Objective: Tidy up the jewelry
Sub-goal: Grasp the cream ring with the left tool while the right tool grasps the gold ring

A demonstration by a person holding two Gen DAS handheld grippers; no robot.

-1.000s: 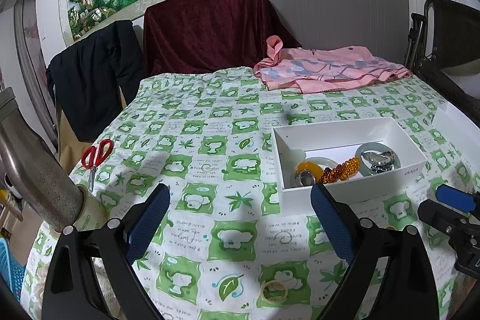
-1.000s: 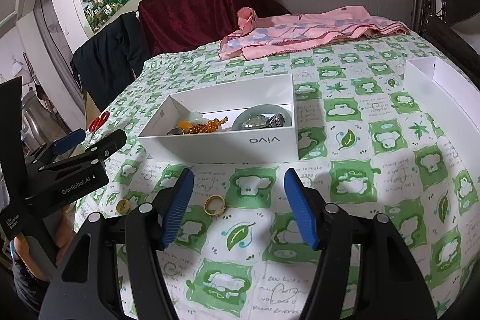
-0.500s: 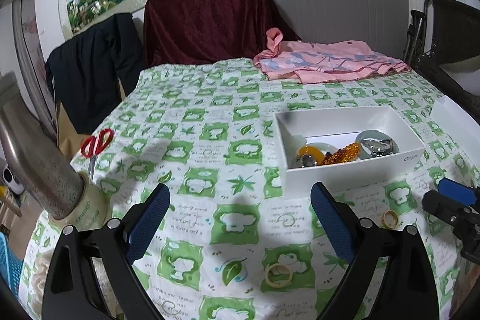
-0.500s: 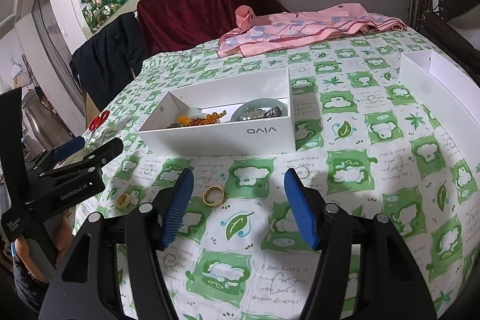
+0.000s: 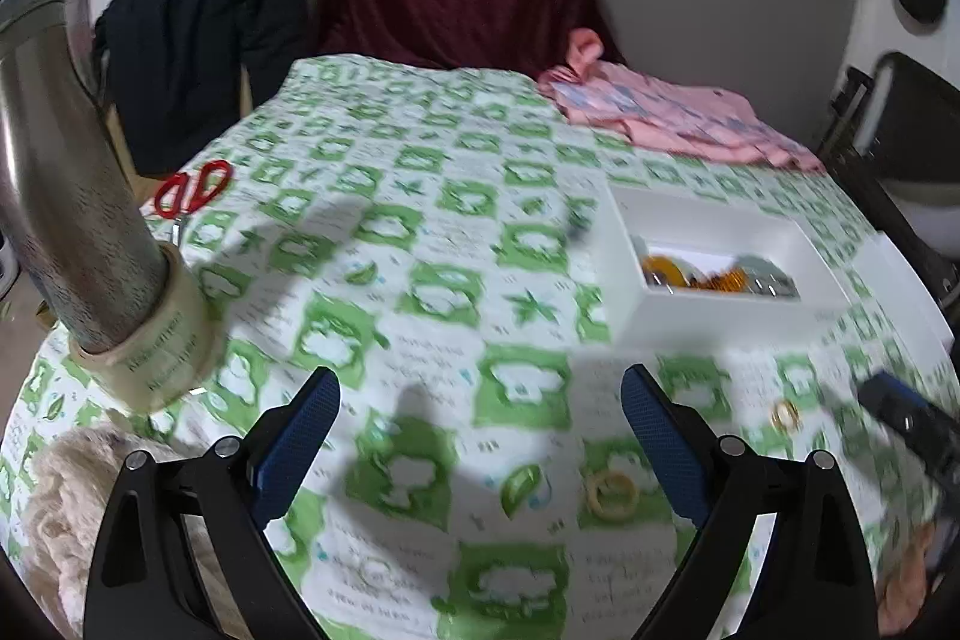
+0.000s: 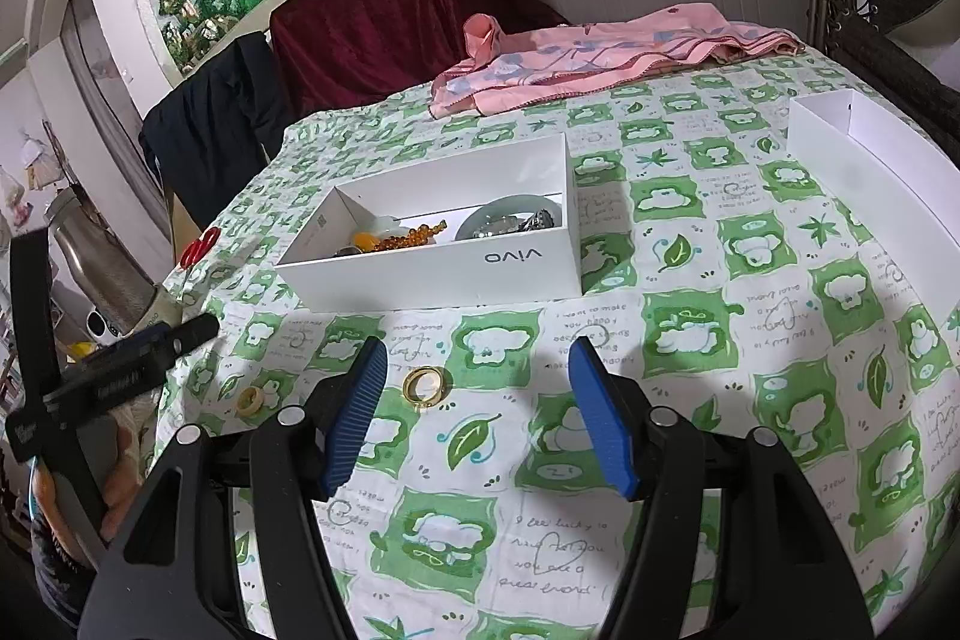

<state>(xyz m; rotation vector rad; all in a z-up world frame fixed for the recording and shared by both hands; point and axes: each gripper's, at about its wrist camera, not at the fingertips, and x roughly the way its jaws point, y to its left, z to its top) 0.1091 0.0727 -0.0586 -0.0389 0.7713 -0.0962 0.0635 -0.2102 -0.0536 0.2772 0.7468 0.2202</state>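
Both of my grippers hover over the bench with nothing in them. My left gripper [image 5: 480, 436] has its jaws spread wide over the green-and-white tablecloth [image 5: 420, 244]; that view is blurred. My right gripper [image 6: 477, 409] is also wide open, and a gold ring [image 6: 425, 385] lies on the cloth just ahead of its left finger, not touched by it. A pale cream ring [image 6: 252, 401] sits farther left, near the bench edge and close to my left gripper's body. In the left view the cream ring [image 5: 612, 491] lies just inside the right finger and the gold ring [image 5: 785, 415] beyond it.

The white vivo box [image 6: 444, 244] stands open past the rings, holding an amber bead bracelet [image 6: 411, 235], a pale green bangle [image 6: 510, 214] and some silvery pieces I cannot make out. A second white box [image 6: 864, 148] rests at the far right. Red-handled scissors [image 5: 192, 189] lie at the left edge, a pink garment [image 6: 600, 46] at the back.
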